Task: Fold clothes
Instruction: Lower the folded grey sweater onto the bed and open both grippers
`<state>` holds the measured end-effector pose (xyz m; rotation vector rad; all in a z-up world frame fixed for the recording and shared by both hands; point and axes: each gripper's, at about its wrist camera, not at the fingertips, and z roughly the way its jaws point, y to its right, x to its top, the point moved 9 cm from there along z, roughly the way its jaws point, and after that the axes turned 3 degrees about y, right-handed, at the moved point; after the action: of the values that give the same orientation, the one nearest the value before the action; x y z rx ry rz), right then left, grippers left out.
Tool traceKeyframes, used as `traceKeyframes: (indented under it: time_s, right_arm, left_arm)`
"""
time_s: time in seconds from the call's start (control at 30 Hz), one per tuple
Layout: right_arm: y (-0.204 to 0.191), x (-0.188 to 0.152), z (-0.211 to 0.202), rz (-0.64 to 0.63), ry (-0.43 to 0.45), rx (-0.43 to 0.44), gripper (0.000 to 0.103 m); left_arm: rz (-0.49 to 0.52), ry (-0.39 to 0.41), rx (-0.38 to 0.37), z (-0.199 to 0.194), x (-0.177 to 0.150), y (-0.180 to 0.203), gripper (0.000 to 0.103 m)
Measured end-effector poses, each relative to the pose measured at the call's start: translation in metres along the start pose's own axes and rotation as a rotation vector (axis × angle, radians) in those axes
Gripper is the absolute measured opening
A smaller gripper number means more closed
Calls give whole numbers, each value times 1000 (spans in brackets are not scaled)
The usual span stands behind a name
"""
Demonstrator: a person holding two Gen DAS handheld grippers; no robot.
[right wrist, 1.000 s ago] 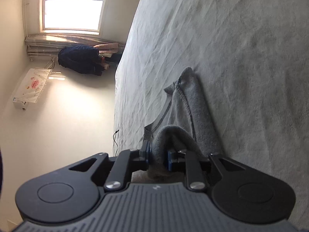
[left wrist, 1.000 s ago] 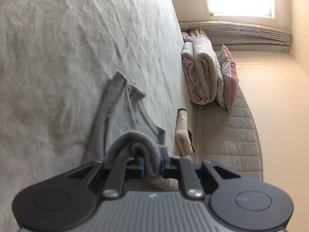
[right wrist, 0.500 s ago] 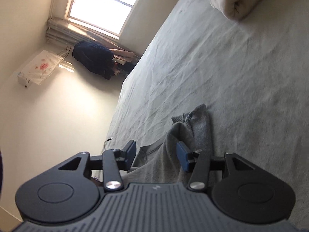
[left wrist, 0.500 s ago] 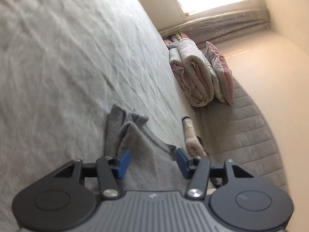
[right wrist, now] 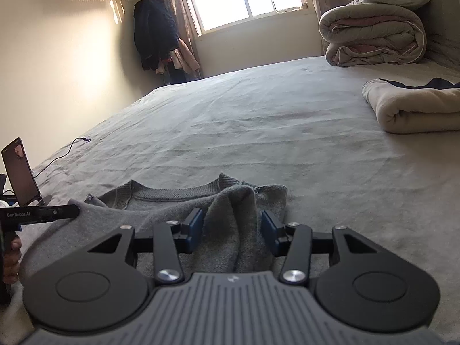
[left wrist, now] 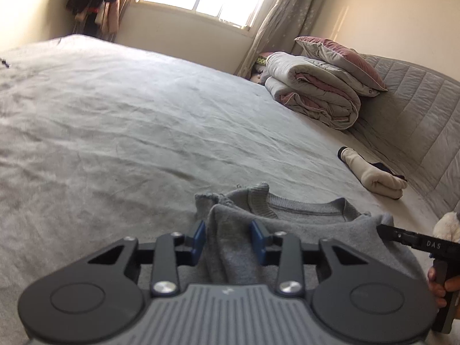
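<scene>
Close in, the left gripper (left wrist: 228,237) straddles a raised fold of the grey sweater (left wrist: 302,215). Its jaws are closing, and whether the blue pads already bite the cloth is hard to say. The right gripper (right wrist: 233,228) is likewise closing around a ridge, with gaps showing beside the wool. The sweater lies on the bed (left wrist: 115,120), neckline away. The right view alone shows a phone (right wrist: 20,172) on a stand and "GenRobot.AI" on the other tool. The left view alone reads "DAS". Farther off lie a rolled cream blanket (right wrist: 417,106) and a folded duvet (left wrist: 313,95).
</scene>
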<state>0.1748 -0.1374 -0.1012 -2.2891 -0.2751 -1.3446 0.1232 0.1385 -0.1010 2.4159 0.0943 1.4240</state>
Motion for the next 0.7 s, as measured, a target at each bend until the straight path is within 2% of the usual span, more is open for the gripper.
traceKeyframes:
  time_s: [0.07, 0.1, 0.2, 0.4, 0.6, 0.7]
  right_arm:
    - [-2, 1, -2, 2, 11, 7, 24]
    - [-3, 3, -3, -3, 19, 5, 23]
    - [-9, 8, -8, -24, 49, -6, 15]
    - [-23, 26, -25, -41, 128, -34, 13]
    - [-23, 53, -15, -116, 139, -62, 13]
    - [-14, 55, 0, -126, 125, -85, 13]
  left_arm:
    - [26, 20, 11, -2, 2, 2, 24]
    - [34, 27, 15, -3, 2, 2, 17]
    - [30, 40, 21, -6, 5, 5, 10]
    - [8, 92, 44, -14, 20, 14, 9]
    - [36, 108, 99, -3, 44, 16, 9]
    - [39, 79, 127, 16, 44, 10, 9]
